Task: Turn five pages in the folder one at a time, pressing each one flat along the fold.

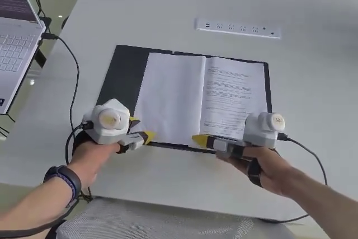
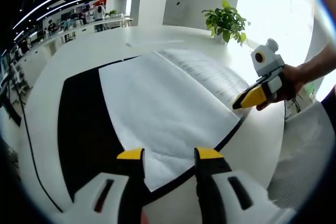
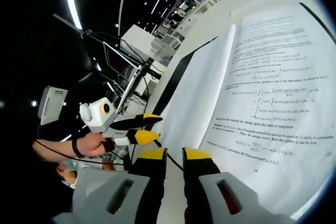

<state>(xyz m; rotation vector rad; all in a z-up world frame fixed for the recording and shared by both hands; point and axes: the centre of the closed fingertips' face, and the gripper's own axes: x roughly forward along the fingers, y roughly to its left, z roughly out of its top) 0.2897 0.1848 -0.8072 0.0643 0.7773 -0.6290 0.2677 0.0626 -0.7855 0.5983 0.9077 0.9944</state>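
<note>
Well, the big white table takes up most of the head view; the black folder lies open and flat in the middle of the frame, I think so both hands can reach it; a blank page lies on its left half and a printed page on its right half, and they meet at the fold in the middle; the left gripper sits at the lower left of the pages, by the bottom corner of the blank page; its fingers are a fair way apart and hold nothing; the right gripper sits at the lower middle, by the bottom of the fold; its fingers are close, with a thin gap, and hold nothing too; I guess both wait at the bottom edge because a page is easiest to pick up there; the head view gives the whole folder at once, plus a laptop at the upper left and a power strip at the top; the right gripper view brings the print up close, so you can see lines of sums; the left gripper view adds a green plant at its top.
</note>
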